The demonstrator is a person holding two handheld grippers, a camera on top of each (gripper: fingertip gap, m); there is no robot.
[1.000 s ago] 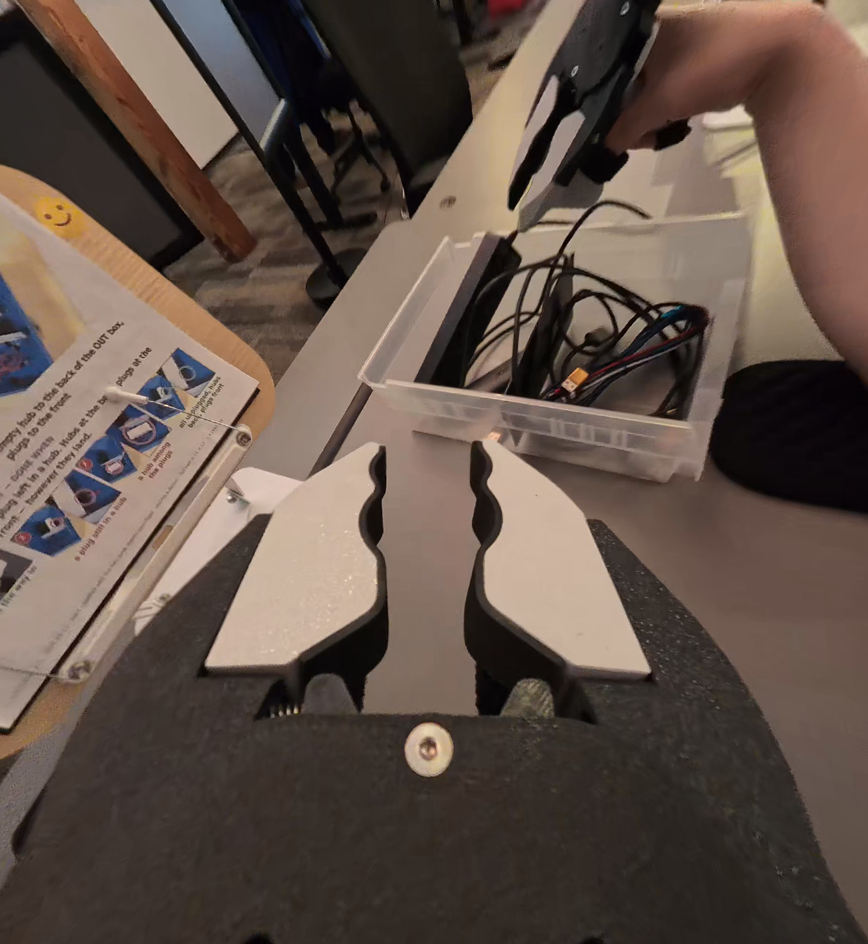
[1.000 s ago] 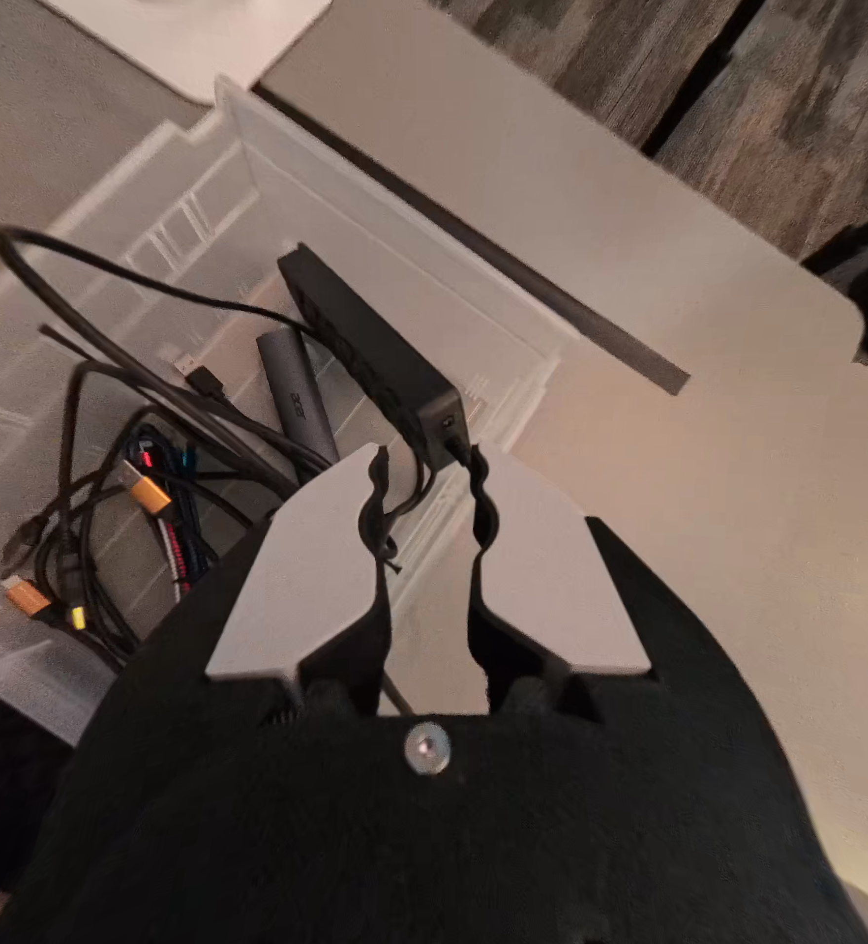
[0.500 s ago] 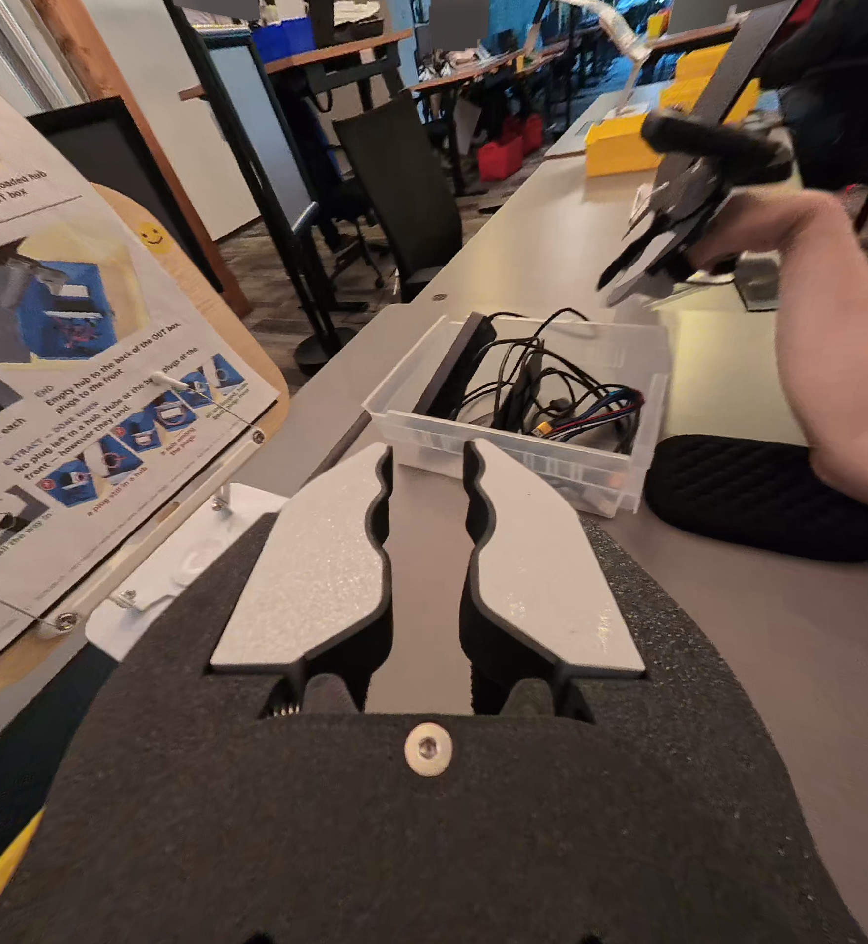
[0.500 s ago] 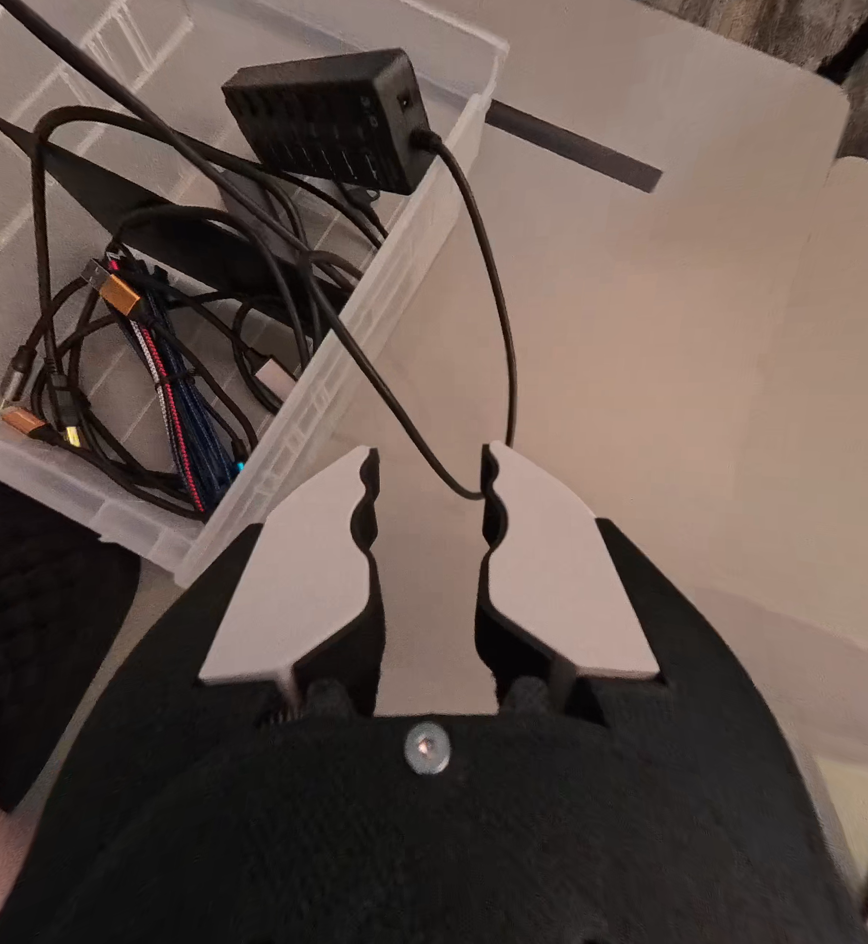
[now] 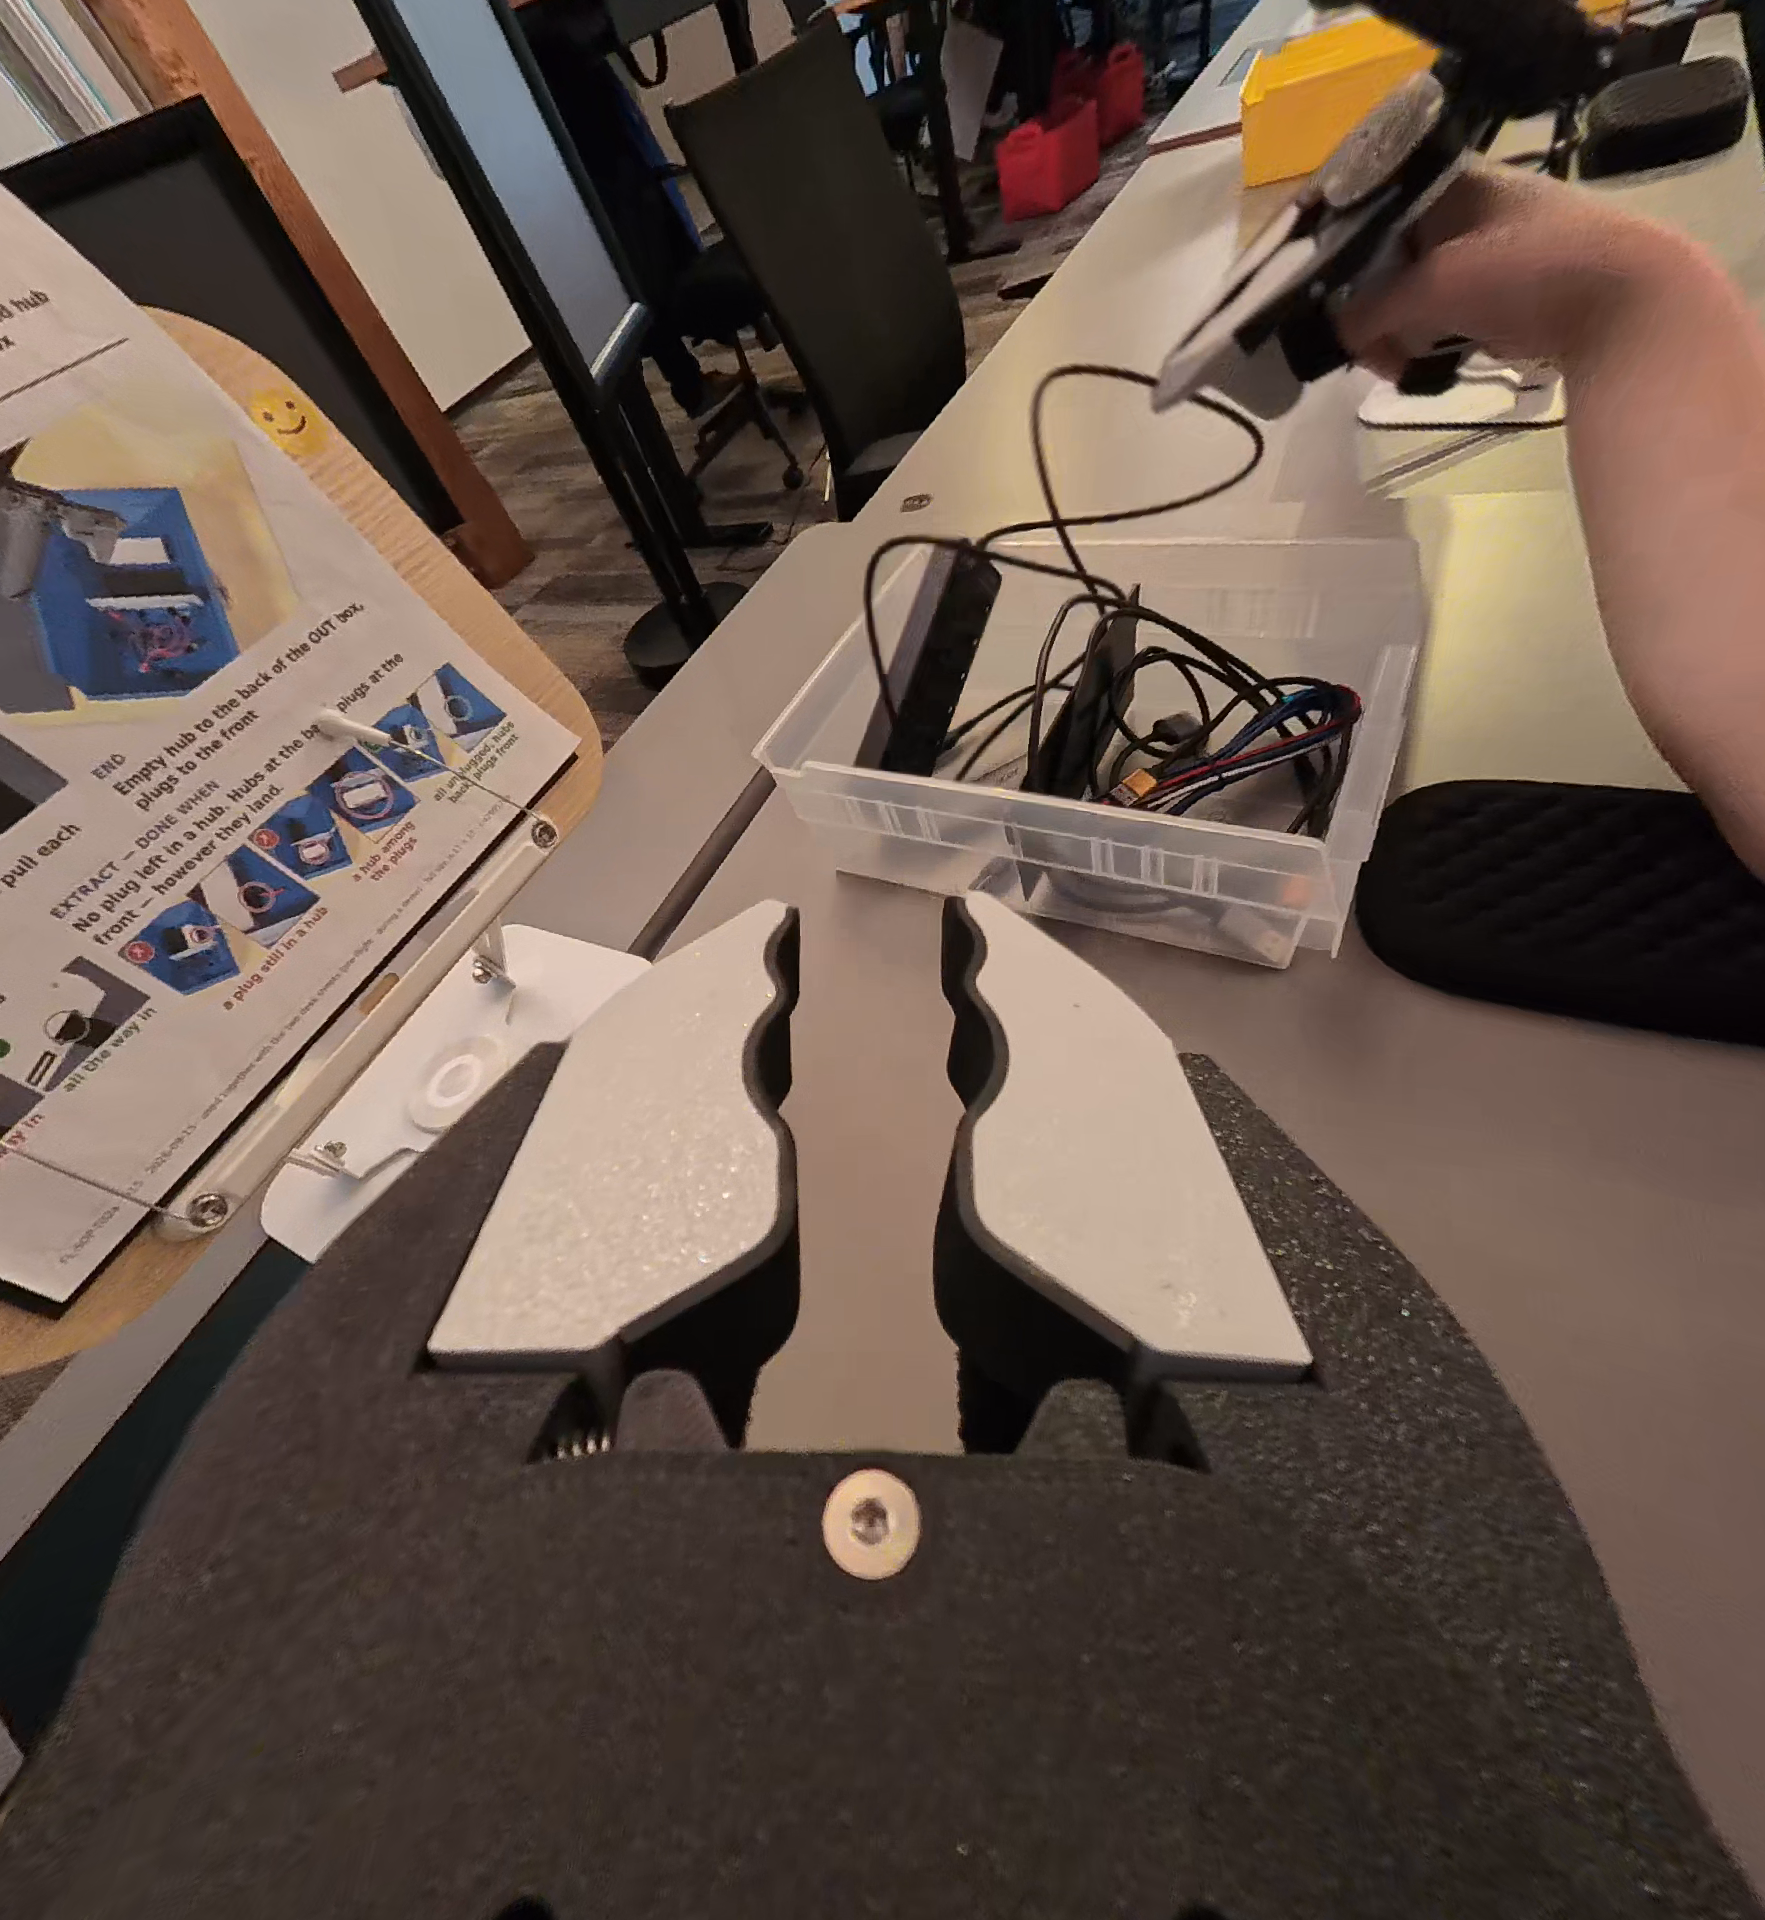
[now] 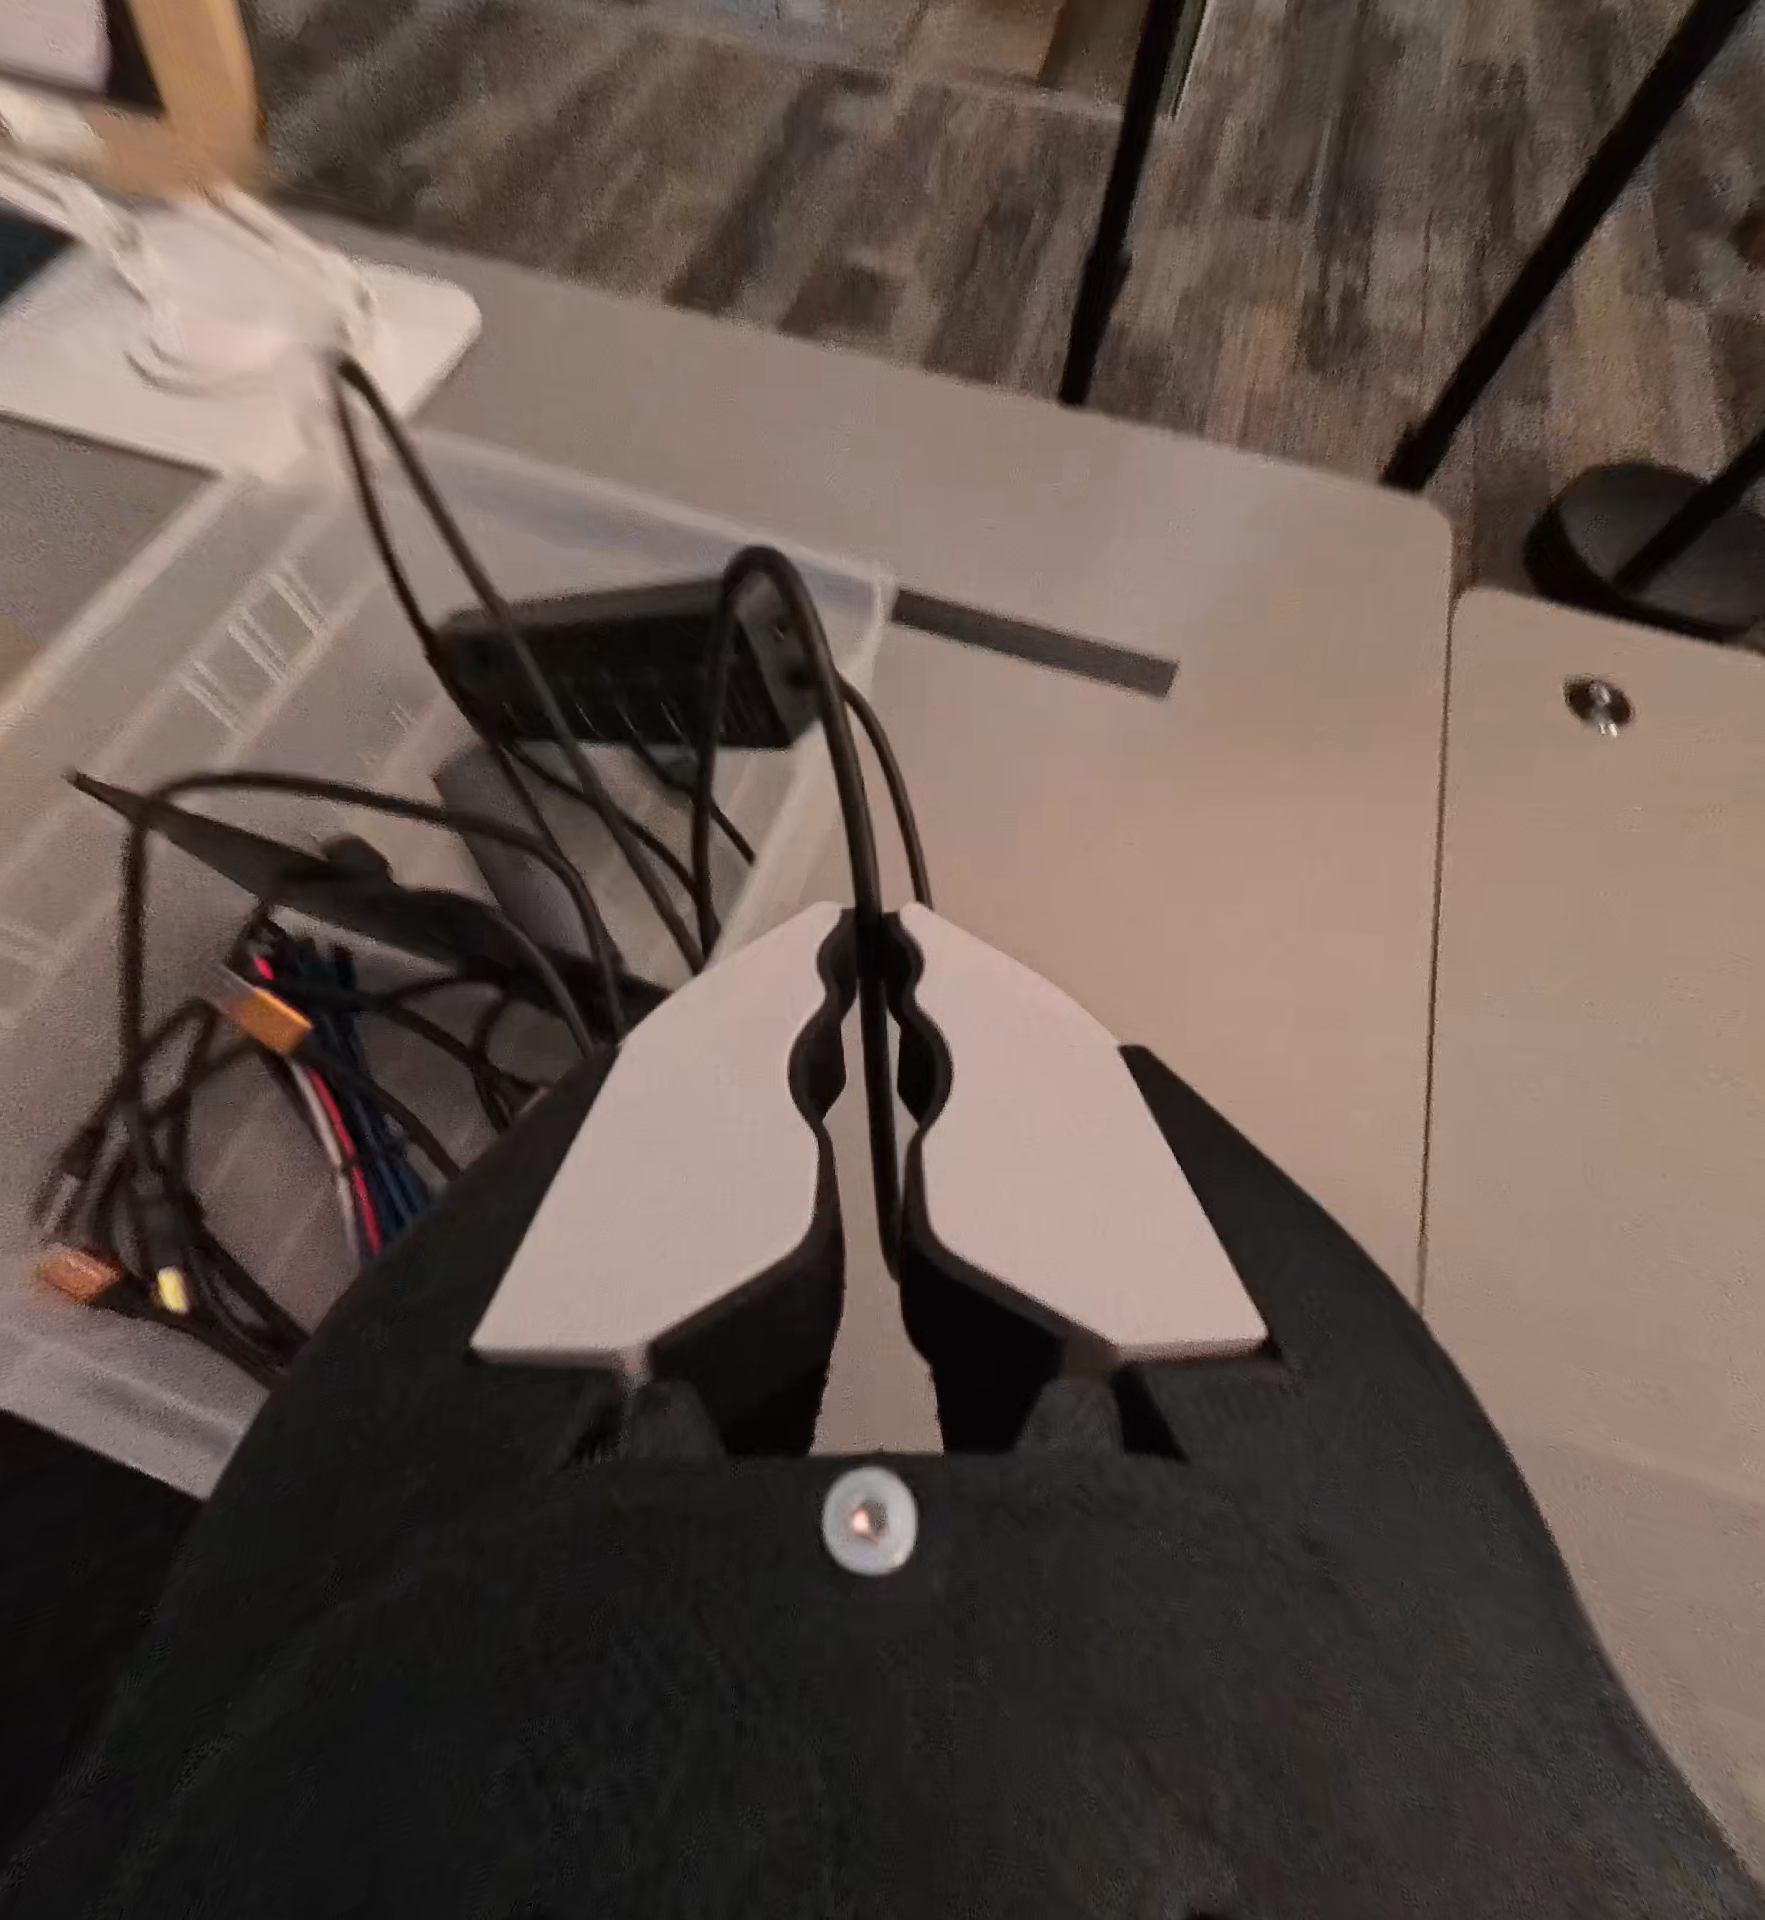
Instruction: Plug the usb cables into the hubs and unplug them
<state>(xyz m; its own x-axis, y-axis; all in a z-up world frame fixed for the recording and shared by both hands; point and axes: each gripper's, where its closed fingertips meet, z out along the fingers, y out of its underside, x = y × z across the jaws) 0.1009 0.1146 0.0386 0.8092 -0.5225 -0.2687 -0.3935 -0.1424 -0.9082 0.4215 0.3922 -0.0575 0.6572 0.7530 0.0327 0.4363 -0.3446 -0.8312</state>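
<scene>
We see a thin black cable [image 6: 862, 831] looping up from the black hub [image 6: 639, 675] in the clear bin [image 5: 1065, 842], pinched in our right claw [image 6: 870, 920] above it. Our left claw [image 5: 870, 961] hangs spread over the table [image 5: 1480, 1195].

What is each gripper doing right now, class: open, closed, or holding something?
Left gripper: open, empty, above the table.
Right gripper: shut on a black cable leading from the clear bin.
</scene>
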